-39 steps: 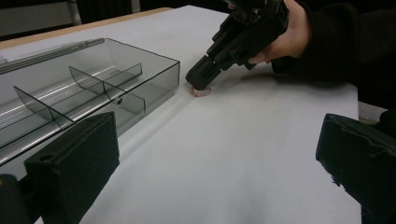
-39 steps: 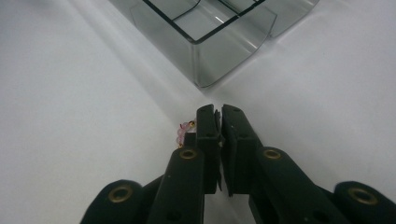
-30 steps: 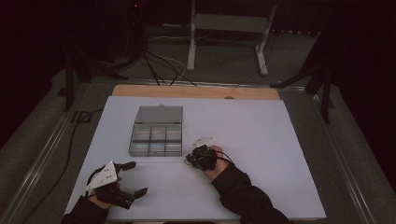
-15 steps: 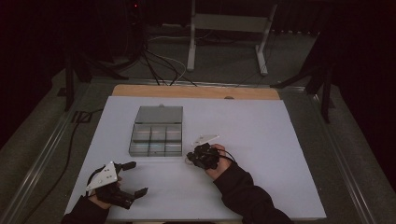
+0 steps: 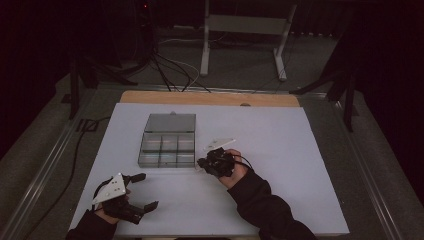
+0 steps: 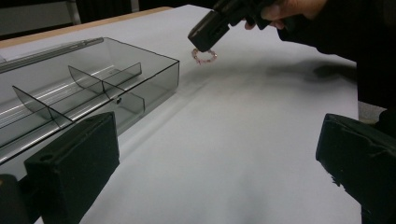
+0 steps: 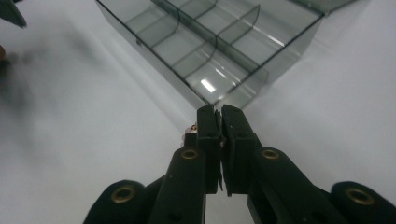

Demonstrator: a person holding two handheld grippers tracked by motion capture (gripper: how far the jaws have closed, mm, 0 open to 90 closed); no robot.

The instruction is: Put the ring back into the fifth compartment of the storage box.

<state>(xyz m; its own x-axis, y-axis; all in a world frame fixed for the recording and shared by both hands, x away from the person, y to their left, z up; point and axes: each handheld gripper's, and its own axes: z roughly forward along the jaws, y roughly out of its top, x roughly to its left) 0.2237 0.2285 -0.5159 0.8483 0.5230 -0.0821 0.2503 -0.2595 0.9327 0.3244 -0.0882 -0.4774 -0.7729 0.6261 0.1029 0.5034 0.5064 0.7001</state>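
Pinching a pink bead bracelet (image 6: 204, 56) between nearly closed jaws, the right gripper (image 6: 205, 35) holds it just beside the clear divided box (image 5: 166, 140); the left gripper (image 5: 141, 191) hangs spread, well apart.

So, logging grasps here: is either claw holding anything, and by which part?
The right claw is shut on the bead bracelet, pinching its upper edge. The left claw holds nothing.

Dim room, dark surround; soft shadows; gripper views slightly blurred.
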